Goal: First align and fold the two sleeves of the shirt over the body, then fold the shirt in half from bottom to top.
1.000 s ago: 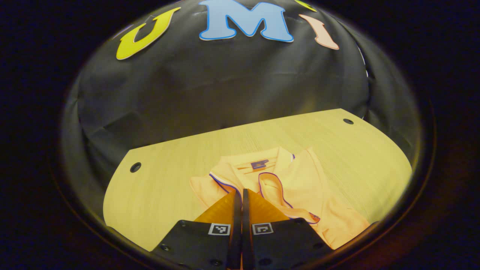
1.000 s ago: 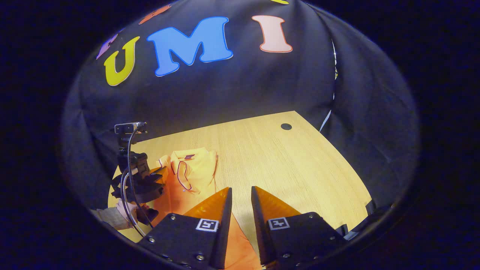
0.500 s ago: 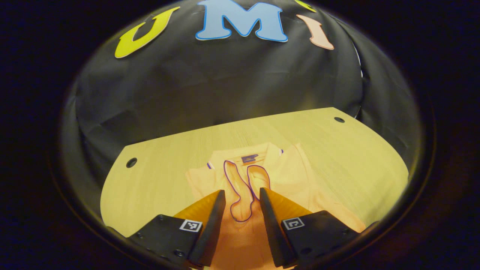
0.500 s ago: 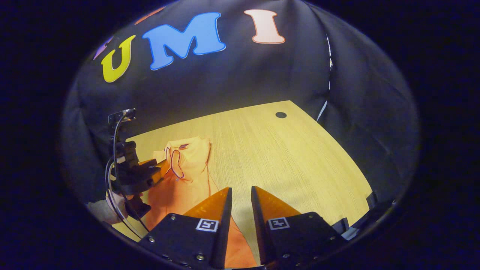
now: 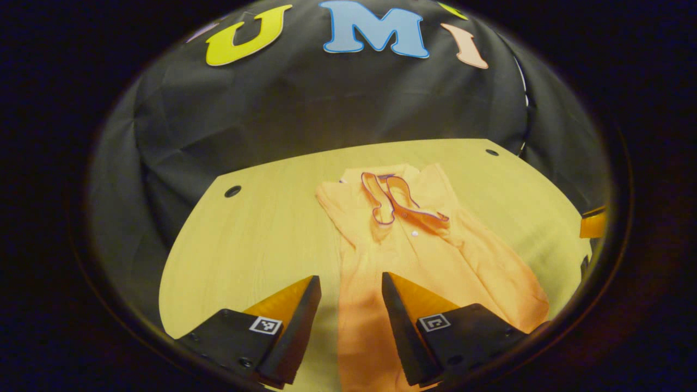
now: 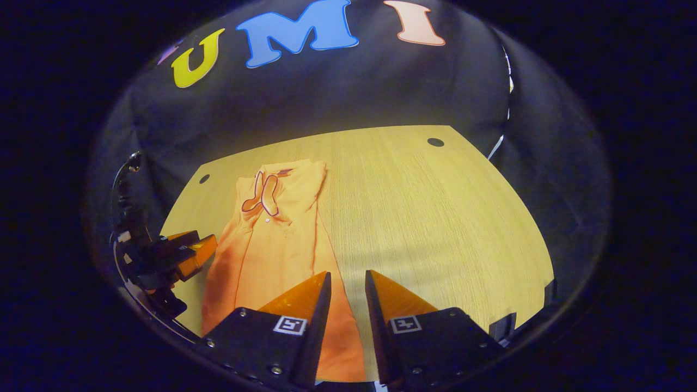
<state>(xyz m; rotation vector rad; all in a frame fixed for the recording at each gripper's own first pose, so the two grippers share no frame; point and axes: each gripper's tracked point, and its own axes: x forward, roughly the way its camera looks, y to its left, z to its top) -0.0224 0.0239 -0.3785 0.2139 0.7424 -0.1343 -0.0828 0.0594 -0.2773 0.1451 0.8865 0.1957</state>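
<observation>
Now 2 sleeves (image 5: 400,201) folded over orange polo shirt (image 5: 414,256); left gripper (image 5: 351,294) open, right gripper (image 6: 347,288) open, both empty. Next: grip hem beneath fingers, fold toward collar.

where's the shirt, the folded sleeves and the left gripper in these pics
shirt (image 5: 435,272), left gripper view, on the body cloth below the button.
folded sleeves (image 5: 389,198), left gripper view, on the trimmed cuffs lying side by side over the chest.
left gripper (image 5: 351,283), left gripper view, midway between its parted fingertips.
</observation>
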